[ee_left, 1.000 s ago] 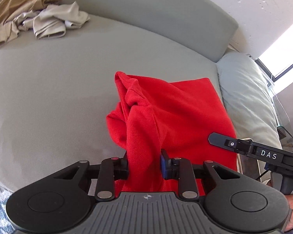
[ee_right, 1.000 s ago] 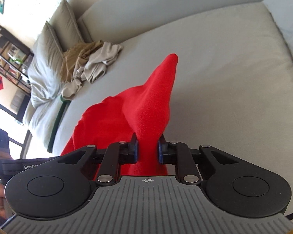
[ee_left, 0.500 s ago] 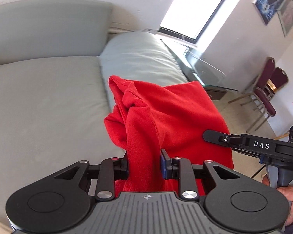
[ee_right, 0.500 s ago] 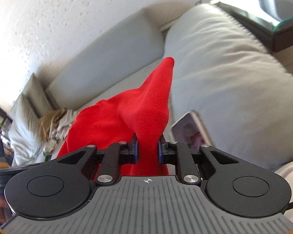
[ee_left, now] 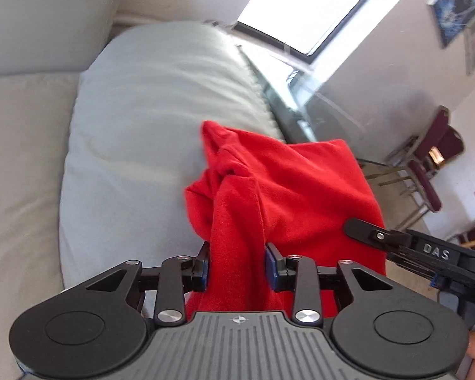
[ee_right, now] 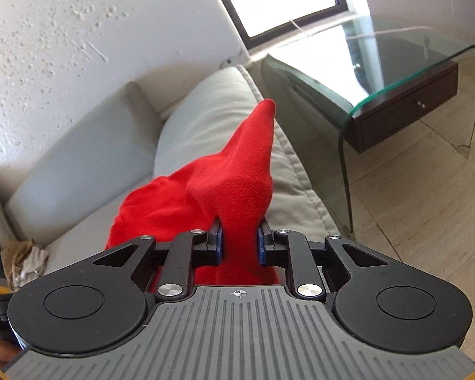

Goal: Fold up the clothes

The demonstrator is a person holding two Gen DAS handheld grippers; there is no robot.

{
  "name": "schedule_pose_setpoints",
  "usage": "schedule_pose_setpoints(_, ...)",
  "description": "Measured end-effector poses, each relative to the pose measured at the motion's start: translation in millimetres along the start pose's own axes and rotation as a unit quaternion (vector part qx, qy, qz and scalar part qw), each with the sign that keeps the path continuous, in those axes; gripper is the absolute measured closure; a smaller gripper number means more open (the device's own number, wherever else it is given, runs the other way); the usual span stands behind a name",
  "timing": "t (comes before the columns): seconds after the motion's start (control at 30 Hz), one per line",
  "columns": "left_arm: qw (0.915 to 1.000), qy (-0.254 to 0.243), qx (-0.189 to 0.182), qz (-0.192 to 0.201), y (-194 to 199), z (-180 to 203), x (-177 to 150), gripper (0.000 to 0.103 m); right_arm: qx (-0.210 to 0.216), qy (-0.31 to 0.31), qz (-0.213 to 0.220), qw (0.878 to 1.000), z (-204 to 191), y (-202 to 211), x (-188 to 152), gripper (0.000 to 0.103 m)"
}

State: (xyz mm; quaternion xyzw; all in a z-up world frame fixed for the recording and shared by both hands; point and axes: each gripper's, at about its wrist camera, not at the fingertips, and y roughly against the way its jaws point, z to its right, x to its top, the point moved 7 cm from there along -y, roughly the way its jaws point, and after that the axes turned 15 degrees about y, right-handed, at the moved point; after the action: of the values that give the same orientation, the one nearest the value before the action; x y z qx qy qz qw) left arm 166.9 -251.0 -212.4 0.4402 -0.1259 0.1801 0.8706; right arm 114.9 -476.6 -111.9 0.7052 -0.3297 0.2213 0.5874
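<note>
I hold the red cloth lifted, left gripper and right gripper each clamped on 1 bunch, its tip toward 12 o'clock, so it hangs free above the sofa.

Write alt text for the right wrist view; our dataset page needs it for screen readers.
The right gripper is shut on a red garment held above a pale sofa, with a glass side table to the right.

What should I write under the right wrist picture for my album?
Right tool pinching a red cloth above a grey sofa, glass table nearby.
</note>
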Motion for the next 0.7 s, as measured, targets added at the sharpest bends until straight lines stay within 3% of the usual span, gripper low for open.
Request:
schedule_pose_setpoints(0.03, 0.9997, 0.019, 0.019, -0.002, -4.5, -11.0, 2.4, 0.054, -0.022, -0.006, -0.026, 0.999, 10.8, -10.7, -5.8, 0.056)
schedule_pose_setpoints(0.07, 0.9992, 0.027, 0.03, 0.002, -1.3, -19.5, 3.2, 0.052, -0.046, -0.014, -0.051, 0.998, 21.2, -17.1, -11.6, 0.051)
schedule_pose_setpoints(0.13, 0.9989, 0.016, 0.038, 0.023, 21.1, -29.5, 1.6, 0.057, -0.045, -0.042, -0.053, 0.997, 36.3, -10.5, -20.5, 0.045)
schedule_pose_setpoints(0.23, 0.9976, -0.036, 0.043, 0.04, 33.9, -20.0, -5.4, 0.059, -0.022, -0.069, -0.015, 0.997, 44.8, 21.9, -27.4, 0.03)
schedule_pose_setpoints(0.27, 0.9971, -0.054, 0.037, 0.039, 31.3, -11.3, -9.4, 0.062, -0.014, -0.07, -0.004, 0.997, 44.1, 31.2, -27.8, 0.03)
schedule_pose_setpoints(0.3, 0.9962, -0.072, 0.031, 0.038, 28.7, -2.7, -13.4, 0.072, -0.007, -0.064, 0.006, 0.998, 40.7, 38.1, -26.9, 0.03)
schedule_pose_setpoints(0.33, 0.995, -0.089, 0.025, 0.037, 26.1, 6.0, -17.5, 0.084, -0.002, -0.054, 0.018, 0.998, 35.7, 44.4, -25.7, 0.035)
schedule_pose_setpoints(0.47, 0.9866, -0.16, 0.002, 0.032, 15.8, 40.6, -34.2, 0.095, -0.007, 0.021, 0.044, 0.999, -2.1, 50.4, -19.8, 0.078)
schedule_pose_setpoints(0.53, 0.9824, -0.184, -0.002, 0.029, 8.3, 50.6, -43.3, 0.097, -0.002, 0.051, 0.031, 0.998, -21.4, 47.6, -28.0, 0.078)
schedule_pose_setpoints(0.6, 0.9838, -0.177, 0.021, 0.022, -6.5, 38.2, -54.4, 0.096, -0.002, 0.081, 0.007, 0.997, -34.7, 41.8, -41.7, 0.078)
schedule_pose_setpoints(0.7, 0.9843, -0.171, 0.039, 0.02, -9.2, 28.5, -65.7, 0.094, -0.032, 0.116, -0.051, 0.991, -34.9, 23.7, -69.5, 0.079)
